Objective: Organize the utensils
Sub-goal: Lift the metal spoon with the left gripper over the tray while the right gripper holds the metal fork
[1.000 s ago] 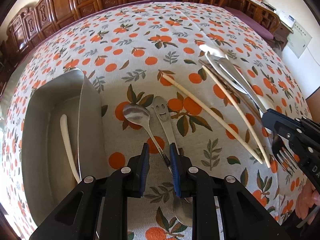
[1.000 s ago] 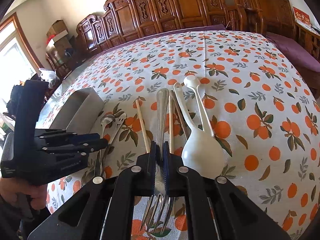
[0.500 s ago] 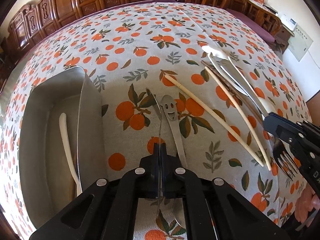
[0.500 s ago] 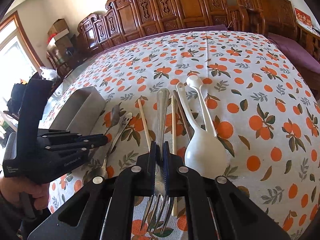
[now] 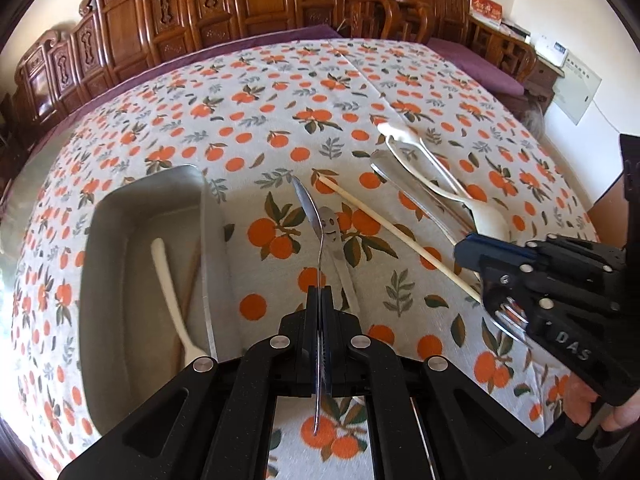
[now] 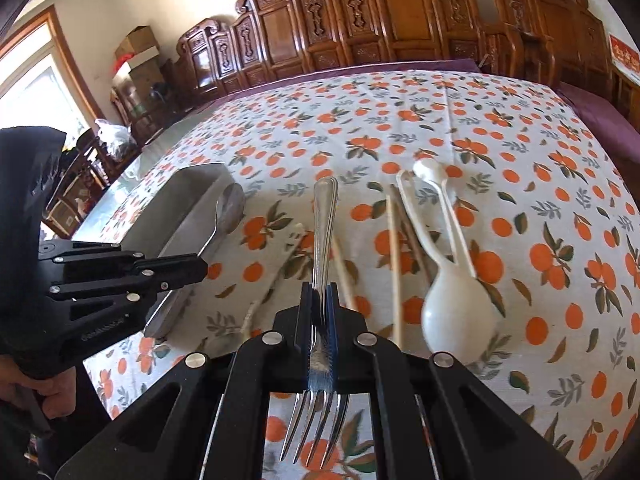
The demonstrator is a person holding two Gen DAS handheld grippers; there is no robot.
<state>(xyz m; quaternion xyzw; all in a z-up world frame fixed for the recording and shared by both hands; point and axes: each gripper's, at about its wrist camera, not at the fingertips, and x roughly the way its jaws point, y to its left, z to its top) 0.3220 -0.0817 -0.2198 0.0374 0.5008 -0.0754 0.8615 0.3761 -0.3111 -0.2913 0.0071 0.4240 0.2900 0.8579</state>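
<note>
The table is covered by a cloth [image 5: 280, 120] printed with oranges and green leaves; a purple underlay is visible at its far edge. Carved wooden chairs [image 6: 360, 20] are ranged along the cream wall beyond, and a bright window is seen at the left in the right wrist view.

The left gripper [image 5: 319, 300] is pressed together on the handle of a metal spoon [image 5: 308, 208], which is held clear of the cloth with its bowl pointing away. A smiley-faced utensil [image 5: 332, 232] lies flat just beneath it. A metal tray [image 5: 120, 220] stands at the left (a white spoon [image 5: 168, 280] is lying inside it).

The right gripper [image 6: 320, 300] is pinched on a fork [image 6: 324, 232], tines toward the camera. Chopsticks [image 6: 394, 248] and white plastic spoons [image 6: 456, 312] lie on the cloth beside it.
</note>
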